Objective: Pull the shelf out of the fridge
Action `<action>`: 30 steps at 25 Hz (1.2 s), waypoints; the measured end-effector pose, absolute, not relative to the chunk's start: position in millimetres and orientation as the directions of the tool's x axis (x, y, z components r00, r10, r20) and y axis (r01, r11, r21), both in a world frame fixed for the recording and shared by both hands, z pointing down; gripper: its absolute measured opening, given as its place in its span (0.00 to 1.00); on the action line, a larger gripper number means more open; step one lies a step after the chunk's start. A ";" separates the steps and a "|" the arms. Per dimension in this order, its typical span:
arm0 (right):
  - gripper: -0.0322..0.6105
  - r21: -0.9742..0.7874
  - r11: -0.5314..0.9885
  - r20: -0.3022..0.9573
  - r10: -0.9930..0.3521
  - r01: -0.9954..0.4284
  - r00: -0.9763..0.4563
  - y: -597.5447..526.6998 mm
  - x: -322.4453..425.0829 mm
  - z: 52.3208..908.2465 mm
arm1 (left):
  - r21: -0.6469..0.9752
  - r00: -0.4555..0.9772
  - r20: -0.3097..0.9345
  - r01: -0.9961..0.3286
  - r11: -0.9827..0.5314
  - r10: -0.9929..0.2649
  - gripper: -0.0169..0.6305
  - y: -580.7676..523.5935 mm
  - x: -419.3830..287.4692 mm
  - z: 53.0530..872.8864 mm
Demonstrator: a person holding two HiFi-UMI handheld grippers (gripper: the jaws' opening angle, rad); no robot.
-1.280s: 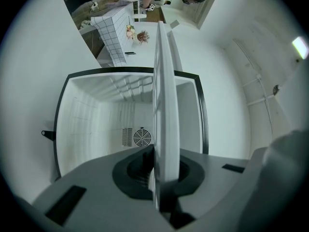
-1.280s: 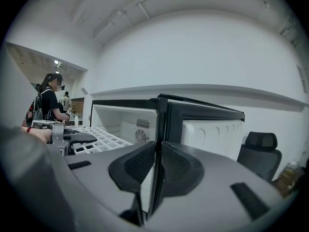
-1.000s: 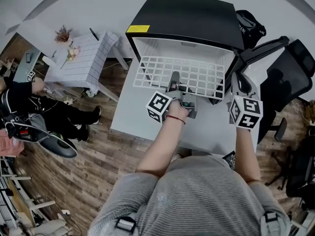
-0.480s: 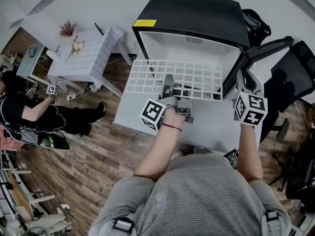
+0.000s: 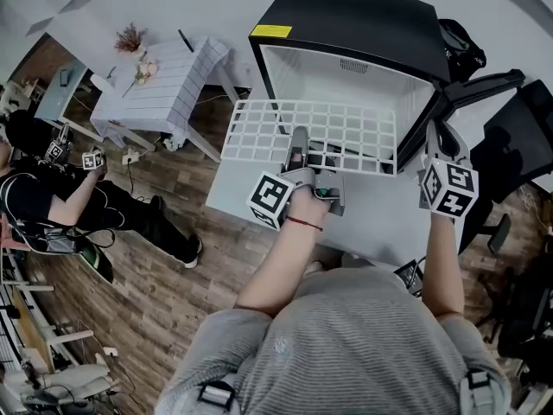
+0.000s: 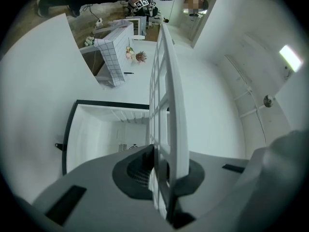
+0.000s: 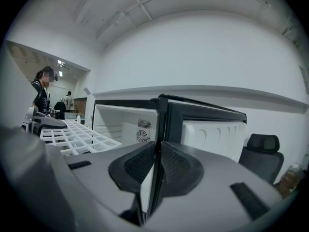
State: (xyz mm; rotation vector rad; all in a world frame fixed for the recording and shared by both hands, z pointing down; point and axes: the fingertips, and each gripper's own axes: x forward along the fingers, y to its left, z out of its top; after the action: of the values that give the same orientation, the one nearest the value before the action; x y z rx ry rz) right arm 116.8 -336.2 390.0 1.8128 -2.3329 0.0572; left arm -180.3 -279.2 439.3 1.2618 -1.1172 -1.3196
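Jaws of left gripper [image 5: 298, 138] narrow, clamped on the near rail of the white wire-grid shelf [image 5: 259, 132]; in the left gripper view, rail pinched edge-on between the pads of the gripper [image 6: 161, 163], grid [image 6: 166, 81] rising away toward the top of the frame. Jaws of right gripper [image 5: 435, 138] likewise almost together, pinched on the thin dark edge of the open black fridge door [image 5: 475, 86]; same hold in the right gripper view, gripper [image 7: 157, 153] on the door edge [image 7: 164, 115], shelf [image 7: 77, 134] at lower left.

Beneath both grippers, white tabletop [image 5: 380, 223] at lower centre of the head view.

Shelf flat, directly ahead of the left jaws, long axis across the frame, left end overhanging past the fridge wall. Most of the grid outside the white cavity of the black box-shaped fridge [image 5: 363, 24]; far rail at the cavity mouth, whether free of it not clear.

Judged: pull nearly complete; remaining draw straight toward the bottom of the frame, square to the long axis. Left hand the only one on the shelf; right well to the side, steadying the door.
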 end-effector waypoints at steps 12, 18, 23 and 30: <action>0.11 0.079 0.254 0.152 -0.959 -0.964 -0.240 -328.9 115.9 387.2 | 0.993 -0.011 -0.110 0.032 -0.111 -0.994 0.08 -277.7 -186.6 437.7; 0.13 0.055 0.310 0.133 -0.944 -0.949 -0.301 -310.8 96.6 375.5 | 0.993 -0.002 -0.112 0.025 -0.112 -0.994 0.08 -280.6 -184.0 434.2; 0.13 -0.021 0.436 0.087 -0.896 -0.899 -0.436 -287.8 52.5 359.7 | 0.994 0.000 -0.104 0.018 -0.104 -0.995 0.08 -280.6 -187.0 436.7; 0.12 0.009 0.555 0.018 -0.832 -0.832 -0.555 -254.2 22.4 342.3 | 0.994 -0.018 -0.104 0.013 -0.104 -0.994 0.08 -277.5 -195.3 437.1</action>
State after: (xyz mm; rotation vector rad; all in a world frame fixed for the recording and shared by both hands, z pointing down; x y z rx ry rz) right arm 22.4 -254.2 342.3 1.4721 -2.7531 0.0010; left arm -195.3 -277.5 437.1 1.2670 -1.1605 -1.3052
